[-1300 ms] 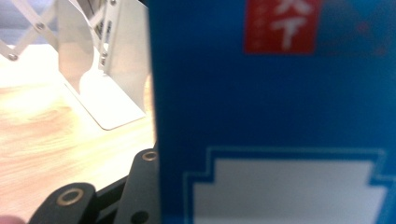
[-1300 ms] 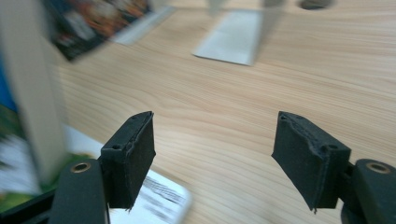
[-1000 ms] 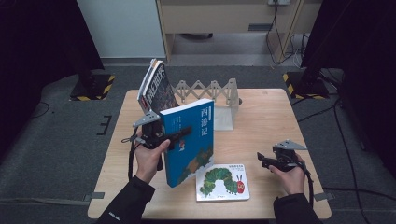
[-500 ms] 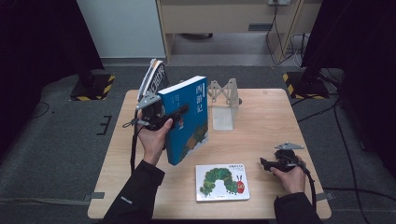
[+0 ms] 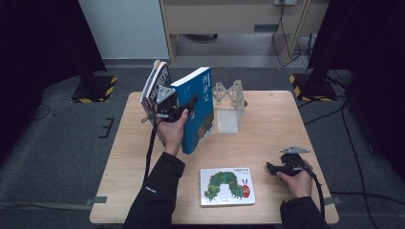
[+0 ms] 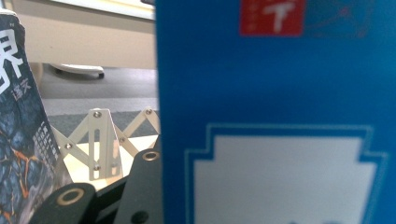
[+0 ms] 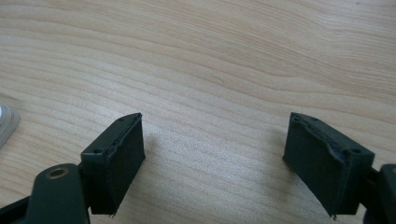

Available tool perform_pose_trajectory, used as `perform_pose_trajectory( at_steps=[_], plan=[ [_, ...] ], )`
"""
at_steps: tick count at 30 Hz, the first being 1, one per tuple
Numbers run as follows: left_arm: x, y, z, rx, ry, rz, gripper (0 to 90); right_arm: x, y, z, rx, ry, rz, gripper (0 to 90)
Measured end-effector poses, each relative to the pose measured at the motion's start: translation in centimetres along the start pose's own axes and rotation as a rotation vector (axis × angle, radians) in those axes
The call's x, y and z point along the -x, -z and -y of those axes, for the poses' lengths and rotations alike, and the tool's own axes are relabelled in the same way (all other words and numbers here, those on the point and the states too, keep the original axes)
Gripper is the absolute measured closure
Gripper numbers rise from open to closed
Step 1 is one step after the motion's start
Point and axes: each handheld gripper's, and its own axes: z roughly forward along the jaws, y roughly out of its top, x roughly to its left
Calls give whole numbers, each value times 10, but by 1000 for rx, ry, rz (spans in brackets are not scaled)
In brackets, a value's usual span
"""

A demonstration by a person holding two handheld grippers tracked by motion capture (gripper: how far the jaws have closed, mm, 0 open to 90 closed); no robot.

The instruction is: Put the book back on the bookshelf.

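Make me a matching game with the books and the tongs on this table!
Things:
1. blue book
2. caterpillar book
3. right tongs
4. dark book

Where or how:
A. lying flat on the table near the front edge
B. open, with nothing between them, over bare wood
C. standing at the table's back left, next to the white folding rack
D. held upright in the left tongs

Pairs: 1-D, 2-A, 3-B, 4-C
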Motion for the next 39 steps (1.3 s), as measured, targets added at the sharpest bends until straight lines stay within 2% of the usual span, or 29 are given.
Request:
perform_pose_trajectory(
  at_steps=[4,12,16,21,26,34,39],
  plan=[
    [3,-11,0,3,-41,-41,609,1,0,1,9,-1,1,196],
    [-6,-37,13,4,-1,-103,608,0,-1,2,20,1,5,192],
    [-6,-49,20,-4,-14,-143,608,1,0,2,17,1,2,192],
    [-4,-59,26,-4,-43,-147,608,1,-1,3,21,2,5,192],
    [-5,-67,35,-7,-33,-160,608,1,-1,3,27,4,6,193],
    [-4,-67,38,15,-53,-176,606,1,0,3,25,7,3,193],
    [-2,-61,44,19,-69,-167,601,1,-1,3,28,10,4,192]
  ],
)
